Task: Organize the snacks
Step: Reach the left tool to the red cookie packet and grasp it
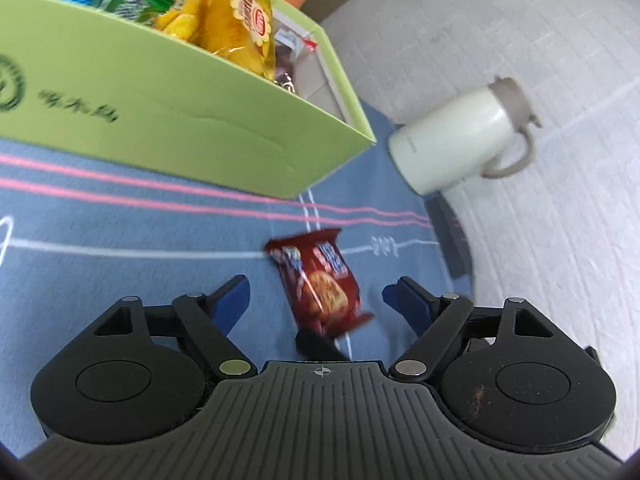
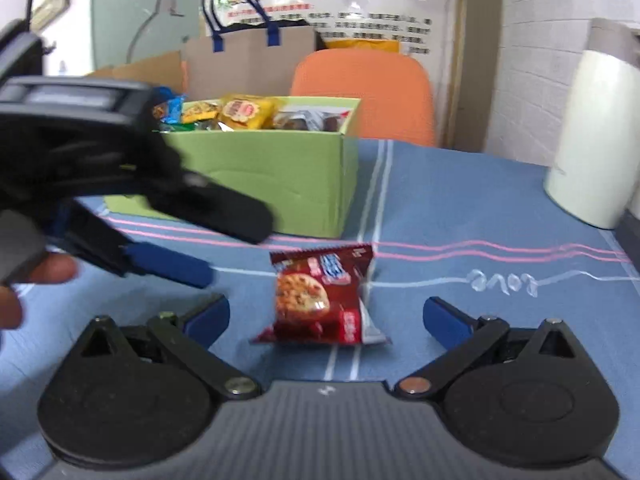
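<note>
One dark red foil cookie packet (image 2: 320,300) lies flat on the blue striped cloth of the desk (image 2: 460,200), just in front of the green cardboard box (image 2: 272,176) stuffed with snacks. Both the left tool (image 1: 316,296) and right tool (image 2: 326,316) are spread wide, holding nothing. I'd pinch the packet across its short sides, then lift it clear of the box wall. The tall white jug (image 1: 460,140) stands off to the side, but the left tool crowds the right one's path.
</note>
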